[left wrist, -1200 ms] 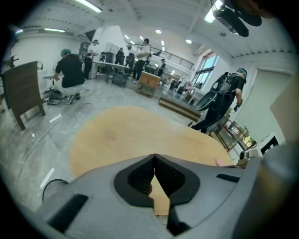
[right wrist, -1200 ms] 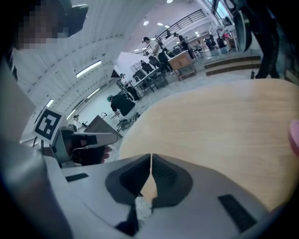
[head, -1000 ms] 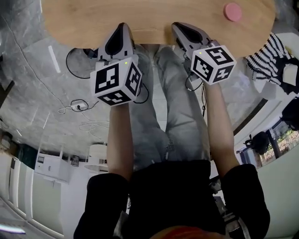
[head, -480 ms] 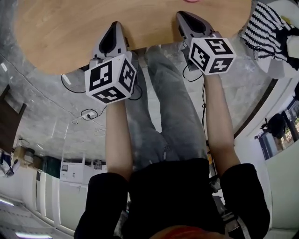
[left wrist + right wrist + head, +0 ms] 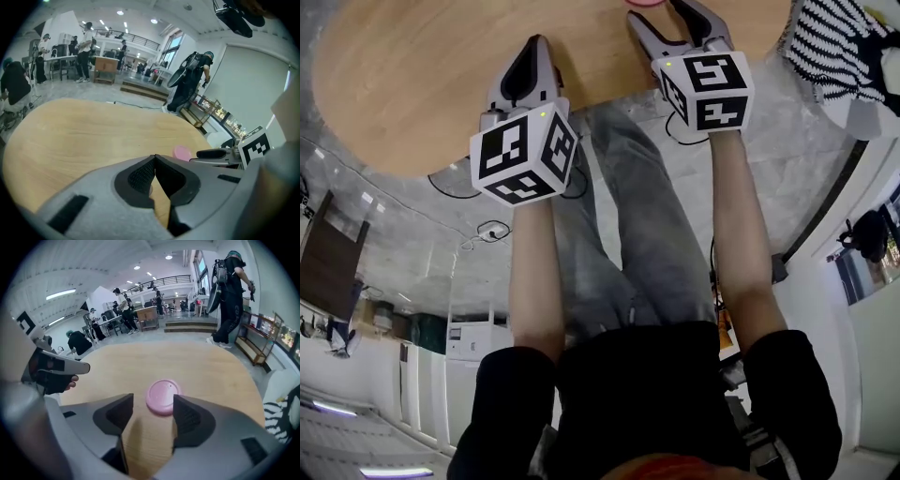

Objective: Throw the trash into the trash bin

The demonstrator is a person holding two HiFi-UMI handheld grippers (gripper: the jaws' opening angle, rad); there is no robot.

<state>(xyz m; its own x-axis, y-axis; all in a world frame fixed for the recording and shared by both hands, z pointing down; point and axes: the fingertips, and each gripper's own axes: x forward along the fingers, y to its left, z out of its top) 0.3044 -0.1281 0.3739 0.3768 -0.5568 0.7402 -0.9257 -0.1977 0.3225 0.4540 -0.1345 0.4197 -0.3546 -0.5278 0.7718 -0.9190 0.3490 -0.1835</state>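
On the left, the left gripper (image 5: 154,158) has its jaws pressed together at the tips, with nothing between them, and it points down over the wooden table (image 5: 70,136). From this gripper the round pink lid (image 5: 162,397), which we take for the trash, lies ahead and off to the right, well apart from its tips. The same lid lies flat on the table just ahead of the right gripper (image 5: 658,13). It sits almost in line with the gap, a little toward the right jaw. The jaws of this gripper have just been opening and now stand wide. Nothing is between the pads yet, because the lid is beyond the tips. So we judge that the right gripper is clearly the nearer one and should take it. The lid is round, so it has no long axis to line up with. What matters is that it is thin and flat, so the jaws must go forward and low and close across its edges. We see no trash bin in any view.
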